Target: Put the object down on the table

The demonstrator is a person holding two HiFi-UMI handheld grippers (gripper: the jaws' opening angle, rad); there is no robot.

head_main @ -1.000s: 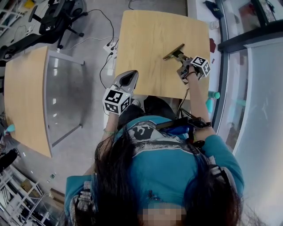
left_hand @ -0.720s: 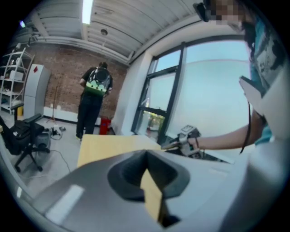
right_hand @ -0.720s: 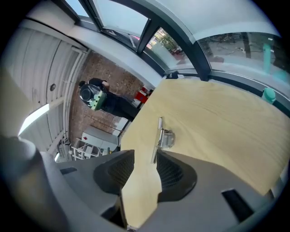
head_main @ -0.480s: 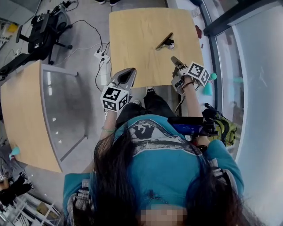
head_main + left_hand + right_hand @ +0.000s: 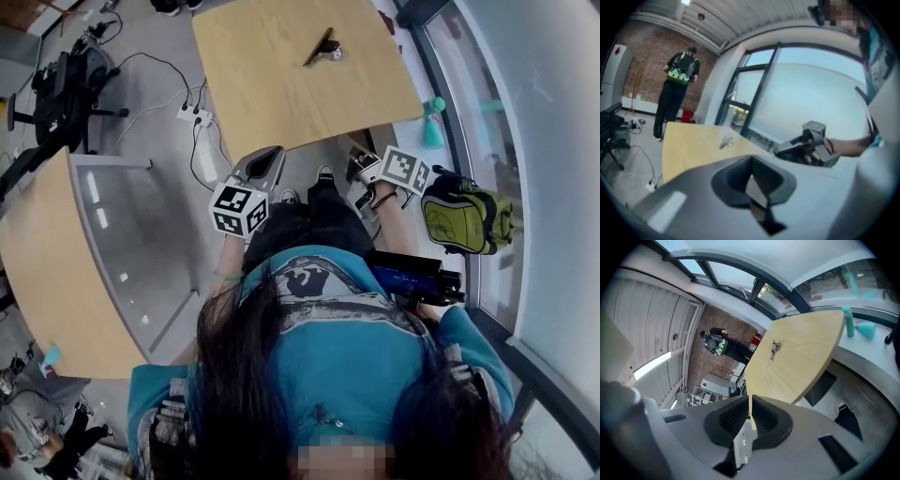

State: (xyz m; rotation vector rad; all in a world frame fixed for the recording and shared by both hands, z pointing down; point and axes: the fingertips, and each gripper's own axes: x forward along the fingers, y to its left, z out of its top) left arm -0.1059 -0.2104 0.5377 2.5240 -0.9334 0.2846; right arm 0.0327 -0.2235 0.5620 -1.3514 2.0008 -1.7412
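The object, a small dark metal clamp-like tool, lies by itself on the wooden table. It shows far off in the left gripper view and the right gripper view. My right gripper hangs in the air off the table's near edge, well short of the object. Its jaws are closing, down to a thin slit with nothing between them. My left gripper hovers by that same edge, shut and empty.
A green backpack and a teal bottle sit by the window at right. A power strip with cables lies on the floor at left, beside a second table. A person with a backpack stands beyond the table.
The right gripper has let go of the object, drawn back off the table and closed its jaws. The object stays on the table, now farther away. The left gripper kept its place.
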